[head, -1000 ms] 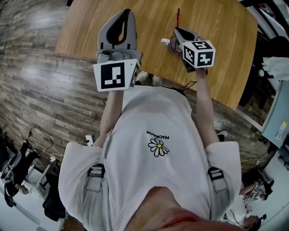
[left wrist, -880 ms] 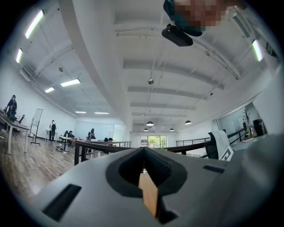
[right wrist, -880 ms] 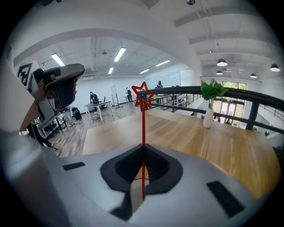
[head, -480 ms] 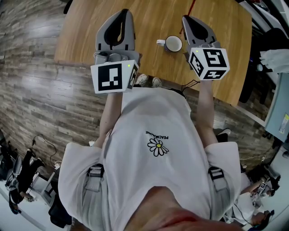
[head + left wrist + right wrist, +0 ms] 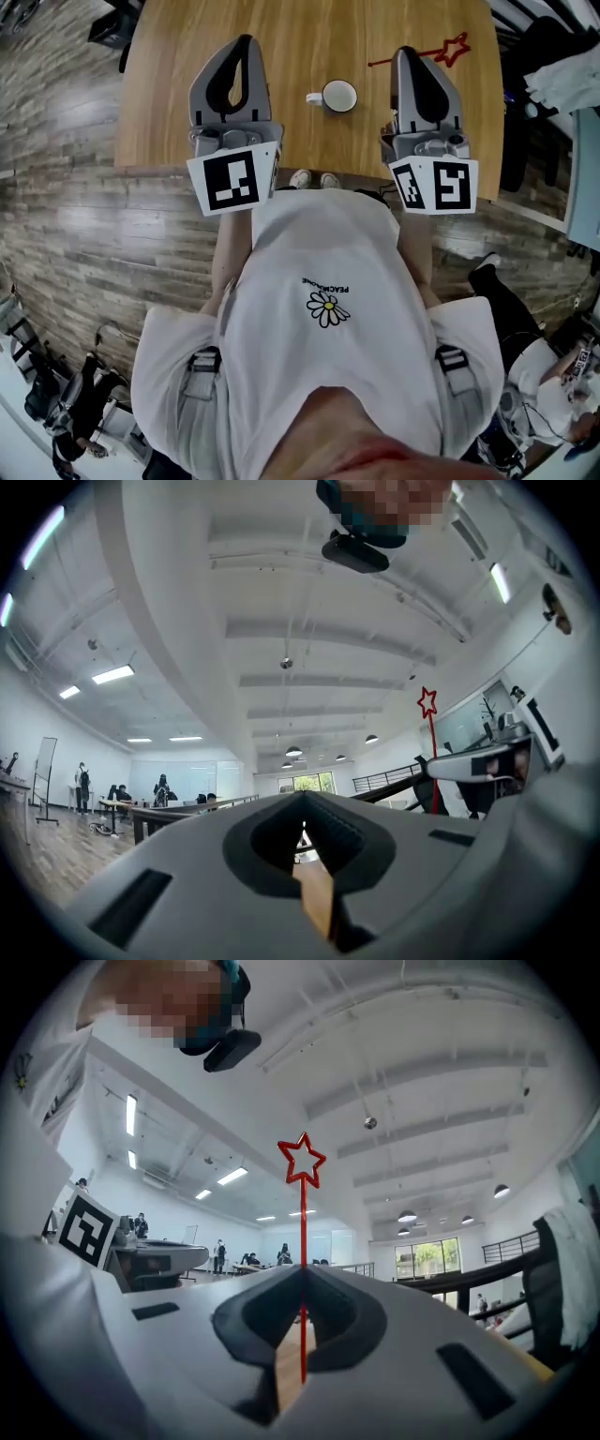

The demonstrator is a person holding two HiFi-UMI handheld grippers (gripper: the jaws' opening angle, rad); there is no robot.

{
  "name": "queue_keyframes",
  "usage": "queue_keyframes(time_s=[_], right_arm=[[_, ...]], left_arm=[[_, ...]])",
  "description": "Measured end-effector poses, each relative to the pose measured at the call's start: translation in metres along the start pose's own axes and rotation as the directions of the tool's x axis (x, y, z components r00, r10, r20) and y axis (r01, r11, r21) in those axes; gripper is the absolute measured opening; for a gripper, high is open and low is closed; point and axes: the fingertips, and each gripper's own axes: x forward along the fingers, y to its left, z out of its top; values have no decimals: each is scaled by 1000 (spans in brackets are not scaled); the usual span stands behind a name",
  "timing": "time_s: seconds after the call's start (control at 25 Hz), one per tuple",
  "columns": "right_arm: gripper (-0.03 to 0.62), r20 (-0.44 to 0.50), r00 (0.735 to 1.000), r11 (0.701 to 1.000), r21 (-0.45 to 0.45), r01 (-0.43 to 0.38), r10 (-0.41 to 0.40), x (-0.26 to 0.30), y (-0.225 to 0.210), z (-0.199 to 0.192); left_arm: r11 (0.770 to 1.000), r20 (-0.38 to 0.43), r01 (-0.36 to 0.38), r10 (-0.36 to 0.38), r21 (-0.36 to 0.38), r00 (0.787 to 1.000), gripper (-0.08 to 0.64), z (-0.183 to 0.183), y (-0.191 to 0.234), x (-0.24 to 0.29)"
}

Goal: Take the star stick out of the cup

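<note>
The red star stick is out of the cup, and my right gripper is shut on its thin shaft. In the right gripper view the stick rises straight from the closed jaws of the right gripper, star on top. The white cup stands alone on the wooden table, between the two grippers. My left gripper is held left of the cup with its jaws together and nothing in them. From the left gripper I see the star stick off to the right.
A dark chair and a white cloth sit beyond the table's right edge. The table's near edge runs just under both grippers, with plank floor to the left. People sit at desks far across the room.
The right gripper has come away from over the cup to the right with the star stick in it, leaving the cup uncovered. The stick now lies tipped to the right in the head view.
</note>
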Motion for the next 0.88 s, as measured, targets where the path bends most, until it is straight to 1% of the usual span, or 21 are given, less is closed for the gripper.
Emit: queue_keyframes(time_s=[0.08, 0.16, 0.28, 0.44, 0.64, 0.88], right_arm=[[12, 8, 1000, 1000, 8, 28, -28, -11, -5, -1], [12, 6, 999, 999, 13, 53, -53, -20, -9, -4], [12, -4, 996, 996, 12, 85, -85, -30, -13, -8], [12, -7, 995, 995, 10, 103, -103, -35, -19, -9], [12, -4, 995, 995, 16, 100, -100, -36, -24, -10], [12, -25, 998, 998, 17, 65, -65, -31, -16, -14]], left_arm=[[1000, 6, 23, -23, 14, 1000, 17, 2, -5, 1], [999, 10, 40, -40, 14, 999, 17, 3, -9, 3], [998, 15, 61, -61, -3, 998, 17, 3, -16, 5], [997, 13, 74, -74, -20, 997, 17, 1, -21, 8], [997, 12, 75, -74, -19, 997, 17, 1, -26, 13], [997, 3, 67, -67, -32, 998, 17, -2, -23, 13]])
